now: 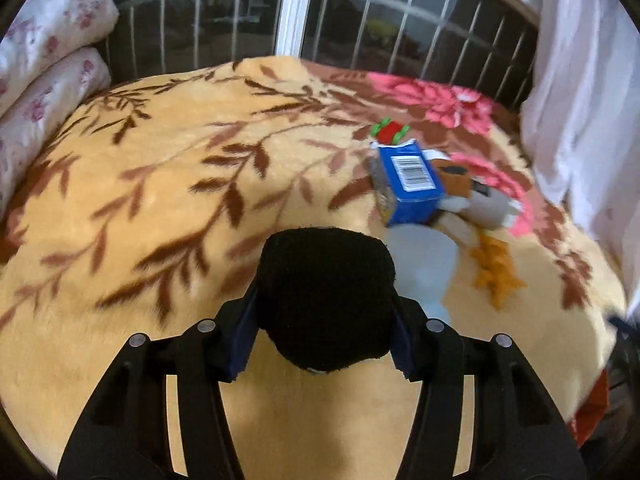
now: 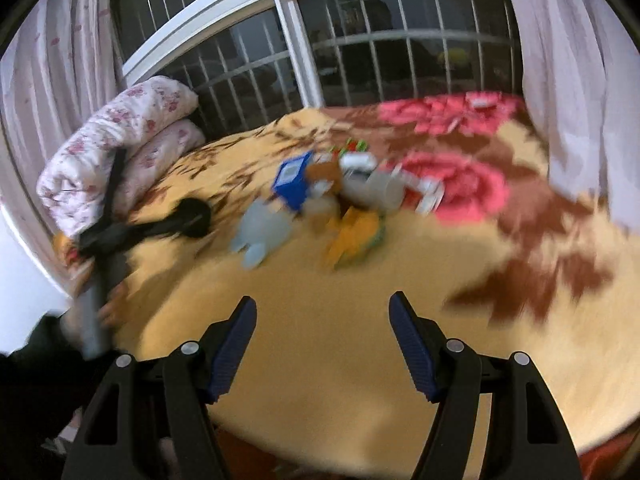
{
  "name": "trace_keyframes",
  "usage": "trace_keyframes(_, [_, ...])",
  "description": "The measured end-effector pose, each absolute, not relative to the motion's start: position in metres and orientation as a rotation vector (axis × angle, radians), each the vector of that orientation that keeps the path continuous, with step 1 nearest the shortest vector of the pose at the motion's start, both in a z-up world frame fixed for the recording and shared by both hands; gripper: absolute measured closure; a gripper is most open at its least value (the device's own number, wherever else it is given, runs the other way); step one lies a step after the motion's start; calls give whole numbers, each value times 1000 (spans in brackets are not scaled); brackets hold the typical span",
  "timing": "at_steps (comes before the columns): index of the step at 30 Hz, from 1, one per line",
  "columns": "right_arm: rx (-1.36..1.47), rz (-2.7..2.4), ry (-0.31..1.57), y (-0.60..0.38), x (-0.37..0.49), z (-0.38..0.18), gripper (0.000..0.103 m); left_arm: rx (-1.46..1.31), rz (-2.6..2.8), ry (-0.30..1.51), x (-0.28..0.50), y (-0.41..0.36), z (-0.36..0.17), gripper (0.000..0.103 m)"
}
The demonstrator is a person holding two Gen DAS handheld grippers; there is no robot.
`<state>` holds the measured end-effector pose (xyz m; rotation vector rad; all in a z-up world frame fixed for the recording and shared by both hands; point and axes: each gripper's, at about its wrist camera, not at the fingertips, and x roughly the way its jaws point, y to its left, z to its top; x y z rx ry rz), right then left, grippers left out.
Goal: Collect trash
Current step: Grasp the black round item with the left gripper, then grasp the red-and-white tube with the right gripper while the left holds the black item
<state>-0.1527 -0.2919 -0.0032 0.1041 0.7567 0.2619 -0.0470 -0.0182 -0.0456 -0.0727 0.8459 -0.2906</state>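
Observation:
A pile of trash lies on the yellow floral blanket [image 1: 168, 208]: a blue carton [image 1: 412, 184] with a barcode, a red and green wrapper [image 1: 387, 131], an orange wrapper [image 1: 496, 272], a pale plastic piece [image 1: 428, 256] and other packets. My left gripper [image 1: 324, 344] is shut on a black fuzzy object [image 1: 326, 300], just left of and nearer than the pile. In the right wrist view the pile, with the blue carton [image 2: 292, 182] in it, lies ahead, blurred. My right gripper [image 2: 322, 344] is open and empty above the blanket [image 2: 320, 280]. My left gripper with the black object [image 2: 192, 216] shows at the left there.
A folded pink-flowered quilt [image 1: 48, 60] lies at the bed's far left, also in the right wrist view [image 2: 120, 140]. A barred window [image 1: 292, 4] runs behind the bed. White curtains [image 1: 580, 92] hang at the right. The bed's near edge [image 2: 360, 448] is below my right gripper.

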Motion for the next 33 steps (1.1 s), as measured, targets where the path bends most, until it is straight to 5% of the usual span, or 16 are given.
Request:
trace_keyframes(9, [-160,233,842,-319,-28,-23,35,-16,-270,795,-89,-18,-50,49])
trace_keyframes(20, [-213,307,903,-346,56,-67,48,-25,-298,821,-78,-26,-62,49])
trace_keyframes(27, [-123,366,957,-351,75,-77,79,1,-292,830,-73,-36,-65,49])
trace_keyframes(33, [-38,254,904,-362,43,-50,82,8,-297,824,-76,-40,-61,49])
